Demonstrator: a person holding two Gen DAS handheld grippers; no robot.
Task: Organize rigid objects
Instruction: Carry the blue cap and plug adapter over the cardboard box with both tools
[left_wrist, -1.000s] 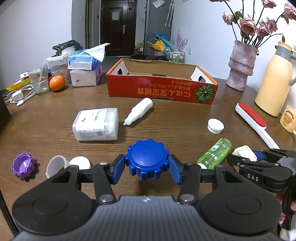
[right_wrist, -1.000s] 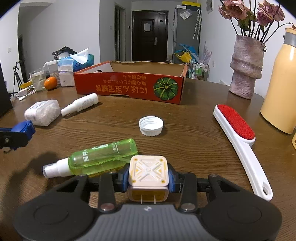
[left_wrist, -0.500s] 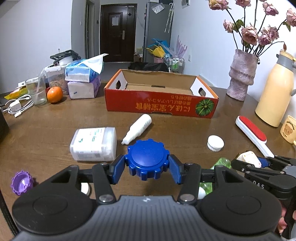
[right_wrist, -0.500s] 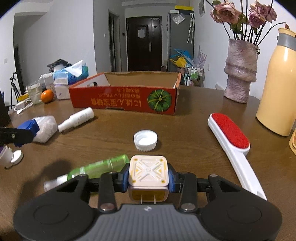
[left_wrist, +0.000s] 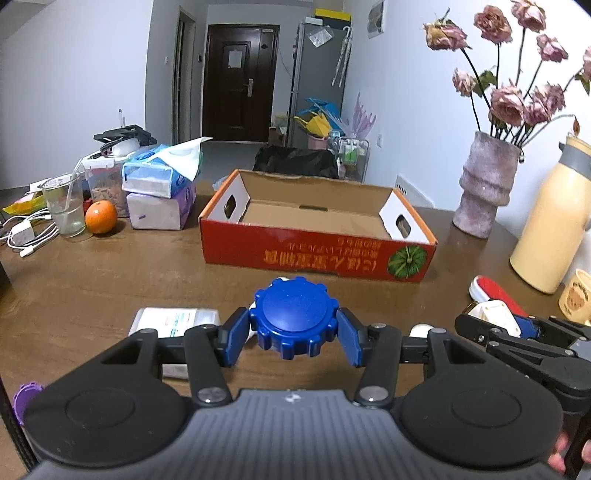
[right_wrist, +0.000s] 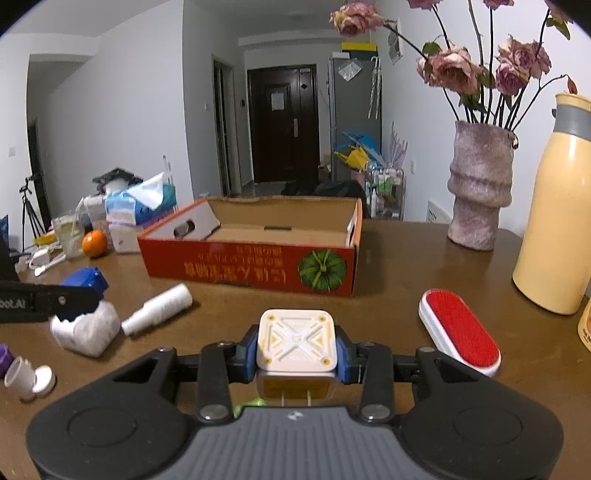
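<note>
Red-sided and open-topped, the shallow cardboard box (left_wrist: 317, 236) with a green pumpkin printed on its near wall sits mid-table and shows only bare cardboard inside. Just short of that near wall, the left gripper (left_wrist: 295, 328) is clamped on a round blue plastic cap with a notched rim (left_wrist: 294, 317), its blue pads pressing the cap from both sides and holding it off the brown wooden table (left_wrist: 110, 280). To the right of the box's near wall, the right gripper (right_wrist: 297, 350) is closed on a square white plug adapter (right_wrist: 297, 339) with yellow markings on its face and two metal prongs pointing back toward the camera; it too hangs above the tabletop. On the table before the box's left end lie a white plastic squeeze bottle (right_wrist: 159, 308) on its side and a clear rectangular tub of white cotton swabs (right_wrist: 86, 330). Right of the box lies a white lint brush with a red pad (right_wrist: 460, 330), and beyond the brush stand a mottled pink vase of dried roses (right_wrist: 480, 192) and a cream thermos jug (right_wrist: 554, 206). Left of the box sits an orange (left_wrist: 100, 217) beside stacked tissue packs (left_wrist: 160, 188).
</note>
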